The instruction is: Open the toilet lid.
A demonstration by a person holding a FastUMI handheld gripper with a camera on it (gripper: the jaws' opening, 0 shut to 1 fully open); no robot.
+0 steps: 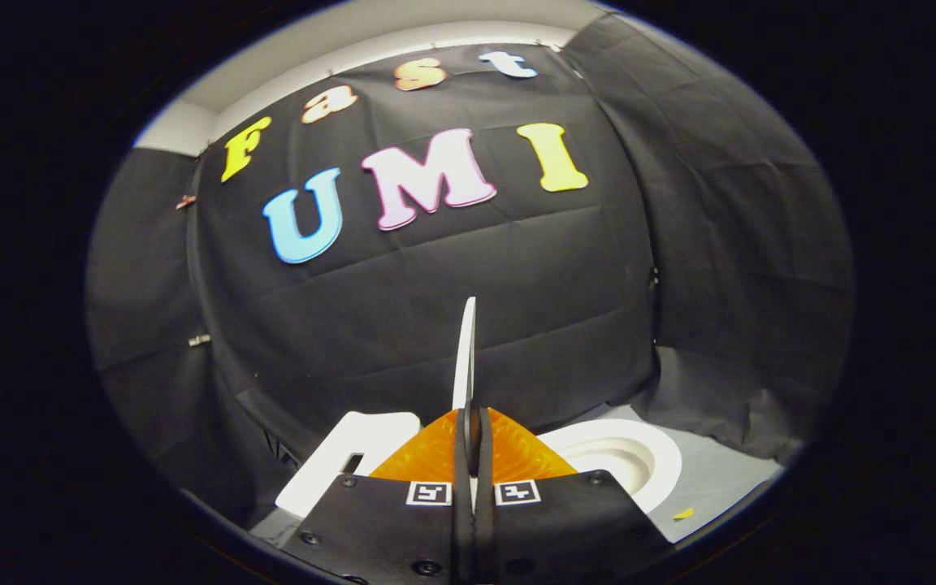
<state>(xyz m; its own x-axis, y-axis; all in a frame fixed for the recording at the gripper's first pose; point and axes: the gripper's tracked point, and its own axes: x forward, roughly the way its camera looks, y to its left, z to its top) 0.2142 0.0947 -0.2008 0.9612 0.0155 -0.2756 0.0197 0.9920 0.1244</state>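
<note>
The toilet (622, 455) sits in the lower right of the frame, its bowl open to view, with the tank (346, 455) at lower left. The toilet lid (465, 357) stands edge-on at lower centre, rising from between the fingers. The gripper (473, 455) is clenched on the lid, both fingers pressing its thin edge. To finish well, the person should probably keep that pinch firm and swing the lid along its hinge arc until it rests back.
</note>
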